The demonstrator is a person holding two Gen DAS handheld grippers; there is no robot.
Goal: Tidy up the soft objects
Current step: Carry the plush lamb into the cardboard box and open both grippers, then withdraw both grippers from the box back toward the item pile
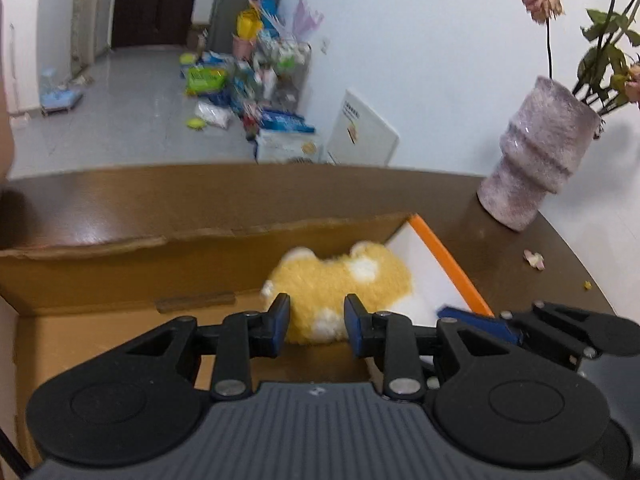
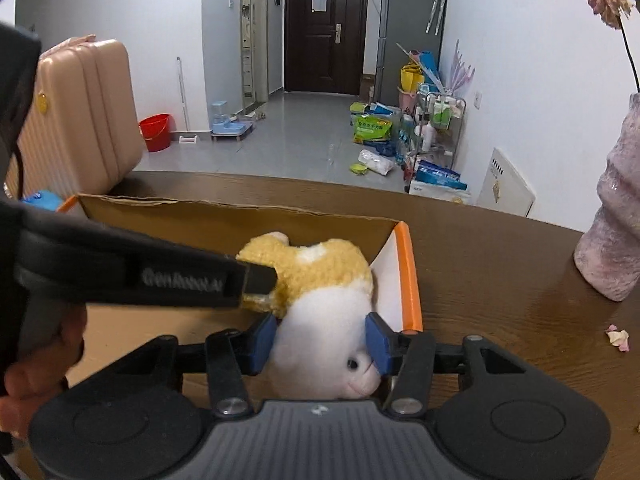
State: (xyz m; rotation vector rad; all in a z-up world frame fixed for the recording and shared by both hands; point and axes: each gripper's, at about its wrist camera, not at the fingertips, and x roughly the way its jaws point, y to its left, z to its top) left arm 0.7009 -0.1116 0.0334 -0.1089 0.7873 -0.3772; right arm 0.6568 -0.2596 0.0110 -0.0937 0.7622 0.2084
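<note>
A yellow and white plush toy hangs over the right end of an open cardboard box. In the left wrist view my left gripper is shut on its yellow body. My right gripper is shut on its white head, whose face points down toward the camera. The left gripper's finger comes in from the left and presses the yellow part. The right gripper's blue finger shows beside the box's orange-edged white flap.
The box stands on a brown wooden table. A pale purple vase with dried flowers stands at the right, loose petals near it. A pink suitcase is at the left. A hand holds the left gripper.
</note>
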